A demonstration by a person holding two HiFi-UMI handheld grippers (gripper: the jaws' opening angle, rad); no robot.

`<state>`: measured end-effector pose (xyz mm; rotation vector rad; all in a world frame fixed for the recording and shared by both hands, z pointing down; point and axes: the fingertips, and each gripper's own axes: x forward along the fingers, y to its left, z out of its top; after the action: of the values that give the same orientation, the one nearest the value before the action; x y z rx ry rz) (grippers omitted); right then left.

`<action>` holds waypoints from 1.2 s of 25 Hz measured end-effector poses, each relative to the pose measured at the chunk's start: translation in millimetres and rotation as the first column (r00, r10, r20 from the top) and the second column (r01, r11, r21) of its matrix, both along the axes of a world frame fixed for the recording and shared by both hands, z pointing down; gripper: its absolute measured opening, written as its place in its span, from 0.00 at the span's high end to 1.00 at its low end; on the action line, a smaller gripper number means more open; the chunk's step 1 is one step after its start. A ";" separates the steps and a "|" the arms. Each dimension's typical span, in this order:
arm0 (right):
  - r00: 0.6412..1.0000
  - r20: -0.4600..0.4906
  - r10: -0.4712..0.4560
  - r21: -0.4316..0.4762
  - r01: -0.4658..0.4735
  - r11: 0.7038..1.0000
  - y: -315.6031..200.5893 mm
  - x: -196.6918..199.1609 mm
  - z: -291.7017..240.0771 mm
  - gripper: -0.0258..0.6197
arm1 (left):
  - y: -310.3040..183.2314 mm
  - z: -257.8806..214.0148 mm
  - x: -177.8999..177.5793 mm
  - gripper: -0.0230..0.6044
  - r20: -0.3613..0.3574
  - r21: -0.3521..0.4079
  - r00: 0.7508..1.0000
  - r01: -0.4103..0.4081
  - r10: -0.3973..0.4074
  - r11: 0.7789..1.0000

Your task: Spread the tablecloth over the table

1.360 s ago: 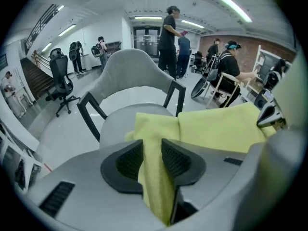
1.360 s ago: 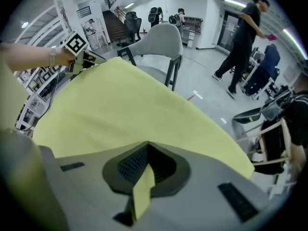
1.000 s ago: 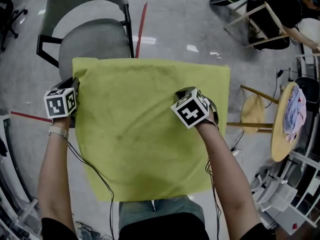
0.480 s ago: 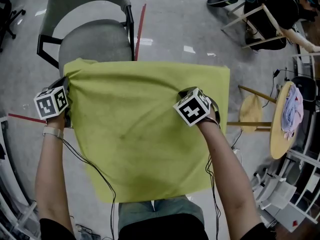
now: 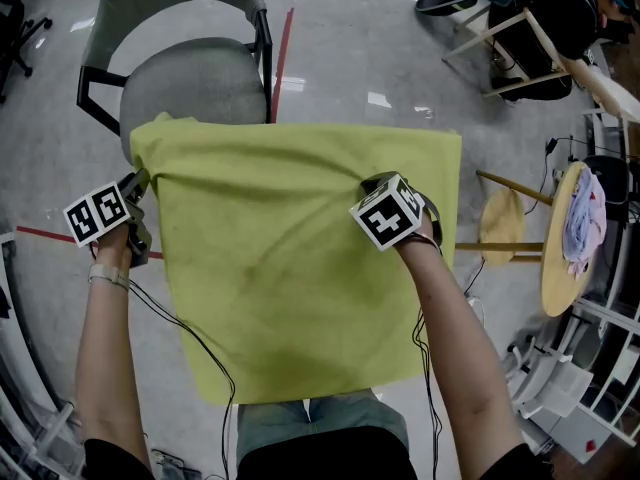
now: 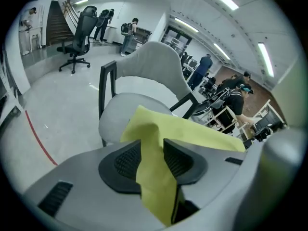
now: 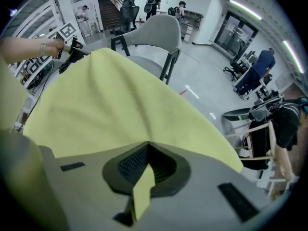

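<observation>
**Head view.** Shows the tablecloth (image 5: 290, 268) laid out flat ahead of and between both sets of jaws, covering whatever top lies beneath; no table surface visible. Places the left gripper (image 5: 136, 192) at the cloth's far left corner, which rises in a small peak just beyond the jaws, over the seat of a grey chair (image 5: 190, 83). Places the right gripper (image 5: 374, 184) tip-down on the cloth, inside its right edge.

**Left gripper view.** Finds the jaws of the left gripper (image 6: 151, 153) part-way apart, having just been opening, with a yellow band of tablecloth (image 6: 156, 182) lying in the gap. Looks slack rather than pinched. Shows the rest of the cloth running off ahead and to the right of the jaws, with the chair (image 6: 130, 109) straight beyond.

**Right gripper view.** Finds the right gripper (image 7: 147, 170) closed tight on a narrow fold of tablecloth (image 7: 110, 105), the sheet sloping away ahead of the jaws.

**Judgement.** Reads as the squaring-up stage — cloth on, left corner being let go or re-taken. Calls next for a fresh hold on that corner and a pull outward and down, away from the right jaws, to flatten the peak — with the right side kept anchored.
</observation>
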<state>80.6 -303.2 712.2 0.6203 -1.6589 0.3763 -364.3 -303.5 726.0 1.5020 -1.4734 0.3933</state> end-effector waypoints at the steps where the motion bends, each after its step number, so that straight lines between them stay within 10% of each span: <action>1: 1.000 0.000 0.001 0.005 -0.001 1.000 -0.4 -0.1 0.0 0.95 | 4.4 -2.3 1.2 0.74 -0.003 0.007 1.000 -0.002 0.002 1.000; 13: 0.997 0.073 0.002 0.143 -0.012 0.990 -0.9 0.9 -2.3 0.94 | 57.9 -29.4 75.2 0.64 0.183 0.041 0.942 -0.294 0.282 0.955; 21: 0.980 0.153 0.130 0.242 -0.165 0.956 4.0 38.9 -27.3 0.73 | 93.2 -53.2 131.7 0.59 0.289 0.048 0.862 -0.449 0.418 0.892; 30: 0.952 0.179 0.248 0.215 -0.284 0.934 51.5 64.3 -39.2 0.67 | 145.7 -47.6 179.0 0.57 0.256 0.035 0.812 -0.550 0.524 0.835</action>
<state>144.9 -251.7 673.0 1.0270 -1.7820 0.4301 -185.3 -157.8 678.3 2.0179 -1.2331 0.8720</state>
